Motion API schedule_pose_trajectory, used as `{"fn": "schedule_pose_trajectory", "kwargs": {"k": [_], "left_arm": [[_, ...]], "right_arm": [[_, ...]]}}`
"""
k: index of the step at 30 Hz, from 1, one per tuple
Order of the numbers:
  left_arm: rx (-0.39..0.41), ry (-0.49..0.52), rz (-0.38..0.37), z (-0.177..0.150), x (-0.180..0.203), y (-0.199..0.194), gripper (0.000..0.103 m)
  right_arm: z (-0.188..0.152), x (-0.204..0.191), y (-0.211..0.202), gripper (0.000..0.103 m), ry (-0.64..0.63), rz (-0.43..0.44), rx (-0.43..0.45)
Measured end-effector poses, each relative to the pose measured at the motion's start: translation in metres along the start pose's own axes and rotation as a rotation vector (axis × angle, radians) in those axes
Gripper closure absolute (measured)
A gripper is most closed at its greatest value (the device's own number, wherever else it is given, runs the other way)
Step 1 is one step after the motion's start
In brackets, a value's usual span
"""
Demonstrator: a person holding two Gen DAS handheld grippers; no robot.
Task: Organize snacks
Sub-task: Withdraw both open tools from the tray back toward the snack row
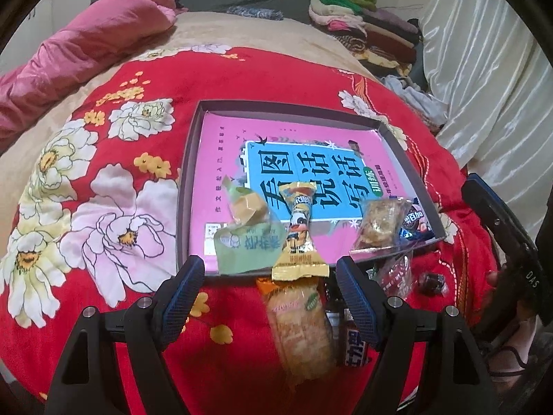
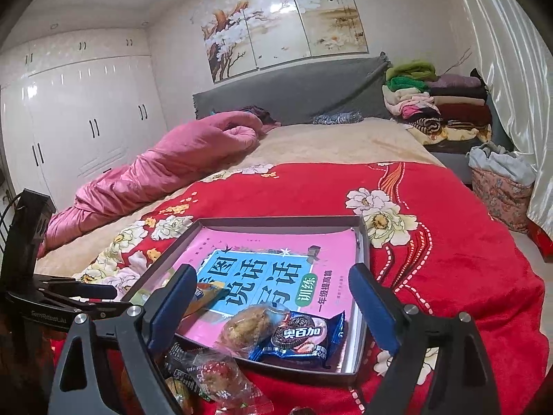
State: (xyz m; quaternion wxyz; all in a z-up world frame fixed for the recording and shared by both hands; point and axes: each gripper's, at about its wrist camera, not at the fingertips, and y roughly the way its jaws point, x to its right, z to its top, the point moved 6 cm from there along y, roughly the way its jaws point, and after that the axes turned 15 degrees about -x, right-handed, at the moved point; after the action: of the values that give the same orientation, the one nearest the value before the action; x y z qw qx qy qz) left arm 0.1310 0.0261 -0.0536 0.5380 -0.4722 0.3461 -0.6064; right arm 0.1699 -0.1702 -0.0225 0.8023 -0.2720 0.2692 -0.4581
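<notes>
My left gripper (image 1: 268,288) wide, empty | right gripper (image 2: 273,306) wide, empty | I'd pinch cracker pack (image 1: 300,328), lower centre, mid-wrapper, then tray (image 1: 185,173).

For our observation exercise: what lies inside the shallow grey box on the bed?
Shallow grey box: a pink-and-blue book with wrapped snacks on it, including a blue cookie packet. Anything beneath the book is hidden.

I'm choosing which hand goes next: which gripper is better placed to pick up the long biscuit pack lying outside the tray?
Left. The left gripper is open with the biscuit pack lying between its fingers; the right gripper faces the tray.
</notes>
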Motion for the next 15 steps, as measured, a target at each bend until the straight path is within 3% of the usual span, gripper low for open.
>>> {"fn": "schedule_pose_trajectory", "kwargs": {"k": [15], "left_arm": [[-0.024, 0.002, 0.004, -0.016, -0.002, -0.001, 0.023]], "right_arm": [[-0.011, -0.006, -0.012, 0.013, -0.02, -0.03, -0.013]]}}
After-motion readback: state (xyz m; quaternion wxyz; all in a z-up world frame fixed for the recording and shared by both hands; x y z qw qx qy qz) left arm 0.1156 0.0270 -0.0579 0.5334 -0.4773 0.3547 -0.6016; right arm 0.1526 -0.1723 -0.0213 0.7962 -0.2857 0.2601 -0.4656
